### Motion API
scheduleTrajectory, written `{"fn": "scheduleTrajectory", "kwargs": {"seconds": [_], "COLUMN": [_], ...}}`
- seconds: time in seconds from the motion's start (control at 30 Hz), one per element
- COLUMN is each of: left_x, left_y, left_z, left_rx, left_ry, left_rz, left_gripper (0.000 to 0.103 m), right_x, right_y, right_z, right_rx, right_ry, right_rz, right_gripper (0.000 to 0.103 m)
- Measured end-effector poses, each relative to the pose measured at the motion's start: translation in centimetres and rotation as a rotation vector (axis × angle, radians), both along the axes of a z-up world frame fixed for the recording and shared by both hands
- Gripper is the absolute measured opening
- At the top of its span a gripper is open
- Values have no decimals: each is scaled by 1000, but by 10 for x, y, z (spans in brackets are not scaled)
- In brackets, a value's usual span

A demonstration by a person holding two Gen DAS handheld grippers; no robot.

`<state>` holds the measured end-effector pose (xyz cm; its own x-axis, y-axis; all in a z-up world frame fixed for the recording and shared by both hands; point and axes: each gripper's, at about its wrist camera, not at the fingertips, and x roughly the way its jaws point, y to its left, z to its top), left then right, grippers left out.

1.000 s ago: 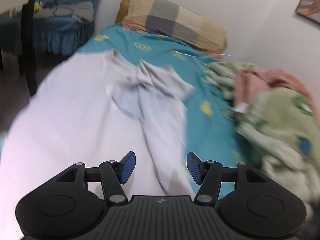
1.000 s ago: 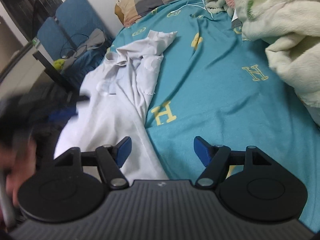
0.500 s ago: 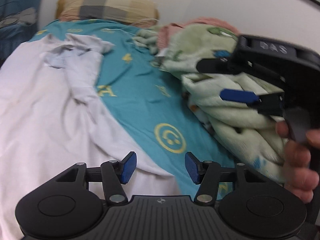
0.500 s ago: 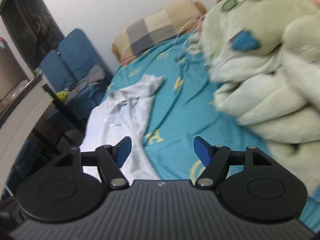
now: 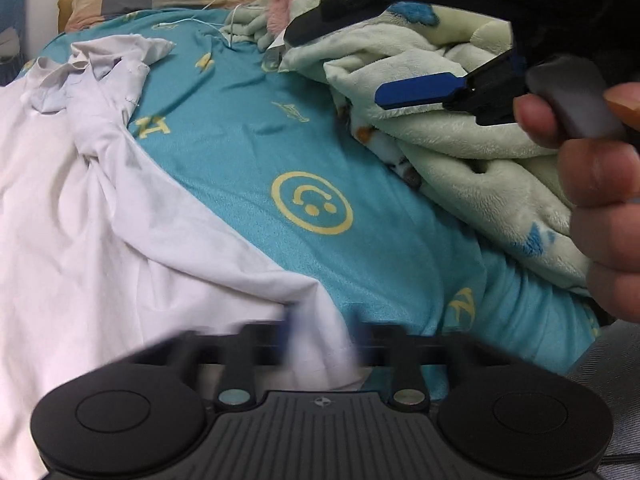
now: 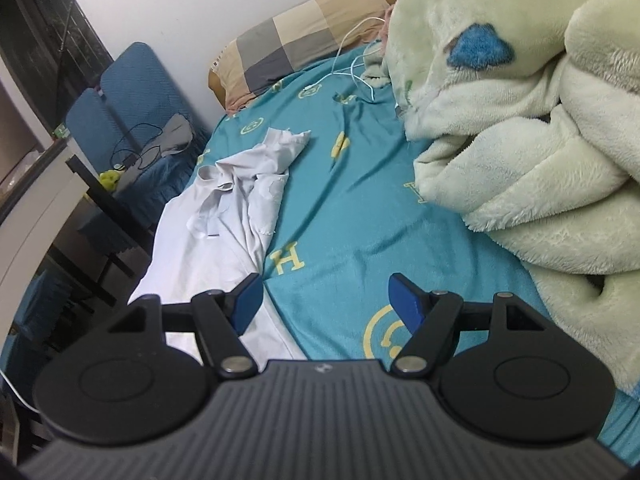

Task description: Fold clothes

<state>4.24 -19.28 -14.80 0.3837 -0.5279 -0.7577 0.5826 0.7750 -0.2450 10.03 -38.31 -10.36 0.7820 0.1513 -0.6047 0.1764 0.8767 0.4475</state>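
The left gripper (image 5: 320, 340) is now clamping the near hem corner of the crumpled white cotton shirt (image 5: 120, 220) lying on the teal patterned bedsheet (image 5: 248, 128), its jaws having just snapped together; the right gripper (image 6: 326, 300) is hovering with jaws apart, so folding is likely beginning

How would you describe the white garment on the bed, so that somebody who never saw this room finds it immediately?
Start from the bed with the teal sheet printed with yellow letters and smiley faces. The white shirt lies crumpled along the bed's edge nearest the blue chairs, its collar end toward the checked pillow. Unlike the fluffy pale green blanket heaped on the opposite side, it is thin, plain and unprinted.
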Motion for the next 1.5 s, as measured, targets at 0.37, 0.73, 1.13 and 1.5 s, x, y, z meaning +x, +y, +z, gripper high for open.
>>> {"fn": "scheduleTrajectory", "kwargs": {"seconds": [0.37,0.73,1.13,1.5], "left_x": [1,17,-4,-16], "left_y": [108,207,177,93], "left_z": [94,44,80,51], "left_rx": [-371,88,91,-16], "left_ry": [92,345,114,27], "left_rz": [162,451,374,38], "left_gripper": [2,2,49,58], "right_x": [2,9,34,183], "right_y": [-18,-5,9,33], "right_z": [0,0,-7,-32], "right_rx": [-8,0,144,267], "right_ry": [-6,14,7,-13], "right_rz": [-69,-16,77,194], "right_gripper": [72,72,72,66]}}
